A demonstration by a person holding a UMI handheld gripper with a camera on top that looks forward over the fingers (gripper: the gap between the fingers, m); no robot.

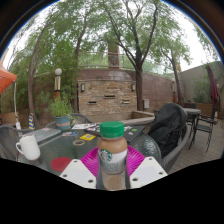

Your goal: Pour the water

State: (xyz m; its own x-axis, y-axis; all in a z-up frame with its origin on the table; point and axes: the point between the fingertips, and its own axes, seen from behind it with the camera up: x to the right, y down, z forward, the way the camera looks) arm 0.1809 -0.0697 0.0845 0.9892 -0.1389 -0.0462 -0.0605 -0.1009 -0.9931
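A Starbucks bottle [113, 152] with a green cap, a white label and a tan drink stands upright between the fingers of my gripper [113, 165]. Both pink pads [93, 160] press on its sides, and it looks lifted off the glass table [45, 140]. A white mug [29, 148] stands on the table to the left of the fingers, apart from the bottle.
A black backpack [166, 130] sits on a chair to the right. A potted plant [62, 112] stands on the table beyond the mug. Small flat items [88, 137] lie on the table just ahead. A brick outdoor fireplace [105, 95] and trees stand behind.
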